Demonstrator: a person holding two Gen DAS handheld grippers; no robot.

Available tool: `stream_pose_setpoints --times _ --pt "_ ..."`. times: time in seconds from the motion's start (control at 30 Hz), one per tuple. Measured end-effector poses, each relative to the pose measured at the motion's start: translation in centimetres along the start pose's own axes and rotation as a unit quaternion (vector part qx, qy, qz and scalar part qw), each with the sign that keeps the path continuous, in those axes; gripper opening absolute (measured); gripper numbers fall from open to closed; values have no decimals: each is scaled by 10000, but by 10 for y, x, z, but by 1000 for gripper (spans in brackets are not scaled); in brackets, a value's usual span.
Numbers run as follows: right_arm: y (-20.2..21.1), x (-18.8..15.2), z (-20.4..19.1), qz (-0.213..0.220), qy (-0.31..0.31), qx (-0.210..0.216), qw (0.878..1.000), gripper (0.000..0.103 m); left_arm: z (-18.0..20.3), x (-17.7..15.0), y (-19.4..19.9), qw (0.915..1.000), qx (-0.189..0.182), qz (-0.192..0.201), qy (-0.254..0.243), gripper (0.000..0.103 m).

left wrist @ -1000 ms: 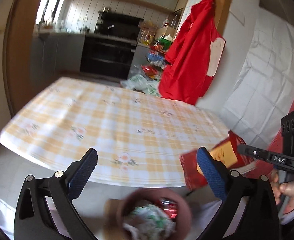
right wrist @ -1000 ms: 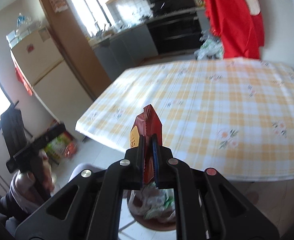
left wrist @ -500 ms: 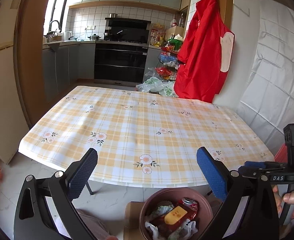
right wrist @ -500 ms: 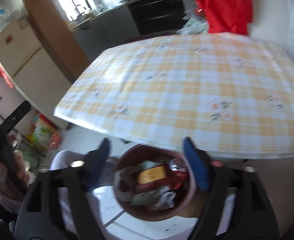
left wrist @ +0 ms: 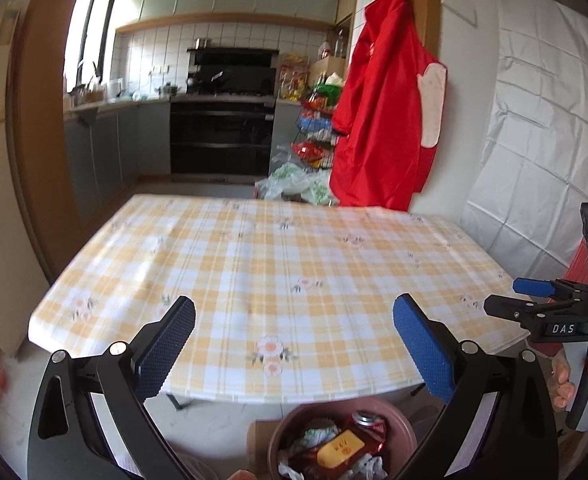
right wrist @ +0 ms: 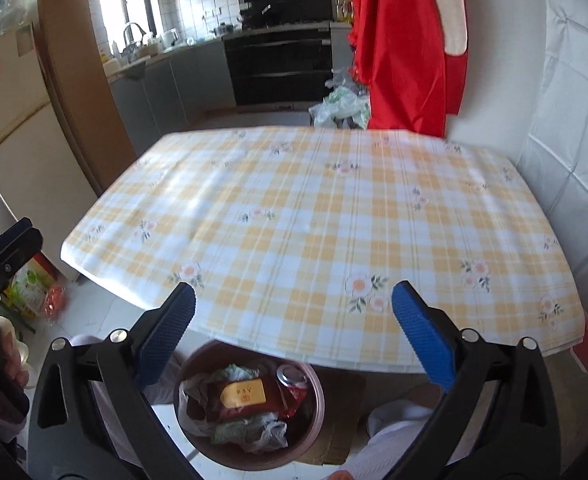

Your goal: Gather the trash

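A round brown bin (right wrist: 314, 396) stands on the floor below the table's near edge. It holds a red packet with a yellow label (right wrist: 244, 394), a red can (right wrist: 292, 376) and crumpled wrappers. The bin also shows in the left wrist view (left wrist: 398, 428). My right gripper (right wrist: 292, 320) is open and empty above the bin. My left gripper (left wrist: 294, 332) is open and empty, also near the bin. The right gripper (left wrist: 534, 288) appears at the right edge of the left wrist view.
A table with a yellow checked cloth (right wrist: 334, 220) fills the middle of both views. A red apron (left wrist: 386, 120) hangs on the wall behind. Bags (left wrist: 298, 184) lie on the floor by the oven (left wrist: 222, 136). A fridge (right wrist: 10, 120) stands left.
My right gripper held the red packet a second ago, then opened and dropped it into the bin. Both grippers have since tilted up a little.
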State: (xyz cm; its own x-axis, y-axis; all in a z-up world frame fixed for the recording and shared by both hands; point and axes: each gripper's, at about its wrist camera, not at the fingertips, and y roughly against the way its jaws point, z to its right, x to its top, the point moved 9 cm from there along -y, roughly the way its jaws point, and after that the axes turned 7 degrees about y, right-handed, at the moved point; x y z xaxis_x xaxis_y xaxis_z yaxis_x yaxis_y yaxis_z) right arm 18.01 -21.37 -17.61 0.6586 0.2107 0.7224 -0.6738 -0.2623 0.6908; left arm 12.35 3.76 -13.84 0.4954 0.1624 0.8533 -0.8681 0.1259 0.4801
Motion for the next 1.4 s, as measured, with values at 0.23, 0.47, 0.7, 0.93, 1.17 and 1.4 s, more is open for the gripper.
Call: stream_pose_setpoints --times 0.23,0.47,0.7,0.93,1.17,1.4 --pt "27 27 0 370 166 -232 9989 97 16 28 9 9994 -37 292 -202 97" --pt "52 43 6 676 205 -480 9963 97 25 43 15 9985 1 436 -322 97" --pt "61 47 10 800 207 -703 9941 97 30 47 16 9982 9 469 -360 97" --pt "65 47 12 826 168 -709 9939 97 30 50 18 9979 60 510 -406 97" --pt "70 48 12 863 122 -681 9939 97 30 53 23 9980 48 537 -344 97" --pt "73 48 10 874 136 -707 9936 97 30 55 23 9974 194 572 -385 97"
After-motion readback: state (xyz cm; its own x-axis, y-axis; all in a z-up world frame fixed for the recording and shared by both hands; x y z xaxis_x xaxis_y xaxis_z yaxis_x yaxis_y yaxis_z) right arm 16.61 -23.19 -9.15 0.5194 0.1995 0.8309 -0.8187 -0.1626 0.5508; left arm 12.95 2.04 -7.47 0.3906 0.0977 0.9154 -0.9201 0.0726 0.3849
